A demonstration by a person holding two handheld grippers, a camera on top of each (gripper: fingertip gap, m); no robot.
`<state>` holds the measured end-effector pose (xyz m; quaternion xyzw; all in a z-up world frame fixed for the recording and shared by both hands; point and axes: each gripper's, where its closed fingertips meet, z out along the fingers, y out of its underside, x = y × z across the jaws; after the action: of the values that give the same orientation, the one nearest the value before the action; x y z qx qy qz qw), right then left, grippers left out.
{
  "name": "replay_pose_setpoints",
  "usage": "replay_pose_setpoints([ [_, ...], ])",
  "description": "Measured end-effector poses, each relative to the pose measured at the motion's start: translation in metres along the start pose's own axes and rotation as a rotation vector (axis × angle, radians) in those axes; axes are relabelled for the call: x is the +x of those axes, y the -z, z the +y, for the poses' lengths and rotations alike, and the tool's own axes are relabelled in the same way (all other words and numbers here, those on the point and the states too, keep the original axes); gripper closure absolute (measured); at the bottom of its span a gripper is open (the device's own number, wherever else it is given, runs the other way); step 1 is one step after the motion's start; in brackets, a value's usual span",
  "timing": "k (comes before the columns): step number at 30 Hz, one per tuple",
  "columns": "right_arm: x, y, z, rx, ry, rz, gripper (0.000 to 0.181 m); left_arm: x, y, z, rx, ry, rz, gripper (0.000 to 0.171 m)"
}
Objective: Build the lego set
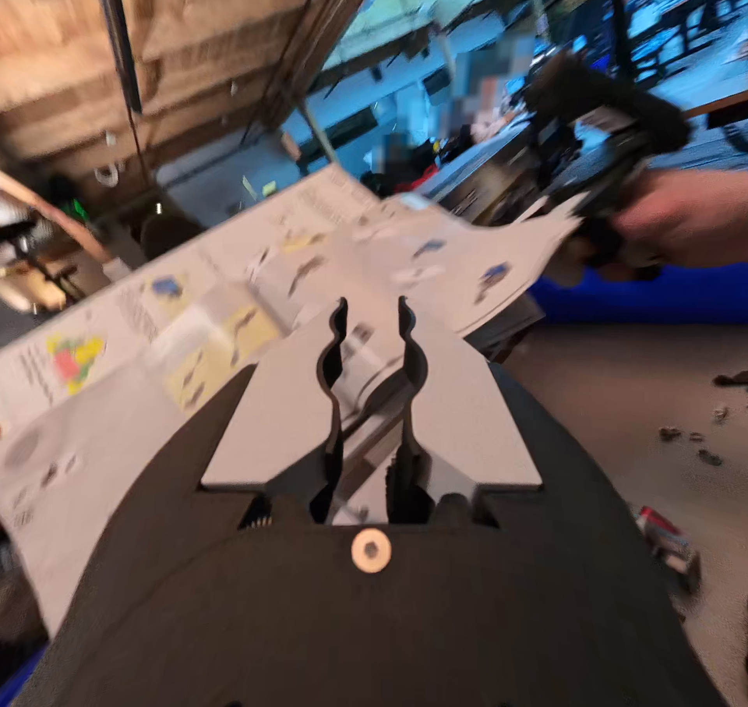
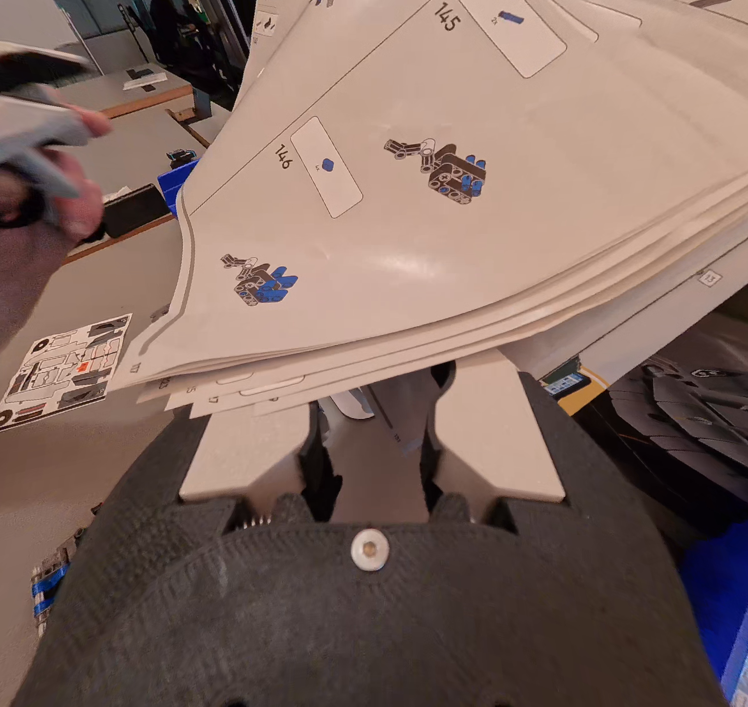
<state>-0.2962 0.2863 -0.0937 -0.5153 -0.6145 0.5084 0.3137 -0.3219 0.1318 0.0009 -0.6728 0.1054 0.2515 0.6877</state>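
The instruction booklet [image 1: 243, 282] lies open across the table, blurred by motion. My left gripper [image 1: 372, 303] hovers over its pages with the jaws a little apart and nothing gripped. My right gripper [image 1: 599, 185], held by a hand, is at the booklet's far right corner, where several pages are lifted. In the right wrist view those lifted pages [image 2: 404, 242] curve over my right gripper [image 2: 374, 400] and hide its fingertips. Its fingers [image 2: 251, 444] stand apart beneath the pages. The left gripper and the hand holding it [image 2: 36, 153] show blurred at the left.
A sticker sheet [image 2: 64, 367] lies on the grey table left of the booklet. Loose dark pieces [image 1: 688, 440] and a small red and white build [image 1: 668, 546] lie to the right. A dark set box [image 2: 680, 416] sits under the booklet. A blue bin [image 2: 174, 181] stands behind.
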Motion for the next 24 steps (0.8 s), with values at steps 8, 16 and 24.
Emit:
replay_pose_setpoints([
  [8,0.000,-0.001,0.001,0.002,-0.002,0.006,0.127,-0.042,-0.032,0.082,-0.224,0.196,-0.003,0.142],
  [16,0.008,0.001,0.002,-0.003,-0.005,0.027,0.127,0.026,-0.089,0.085,-0.336,-0.004,0.107,0.147],
  [24,0.013,0.006,0.005,0.010,-0.001,0.034,0.128,0.021,-0.076,0.081,-0.309,-0.040,0.102,0.141],
])
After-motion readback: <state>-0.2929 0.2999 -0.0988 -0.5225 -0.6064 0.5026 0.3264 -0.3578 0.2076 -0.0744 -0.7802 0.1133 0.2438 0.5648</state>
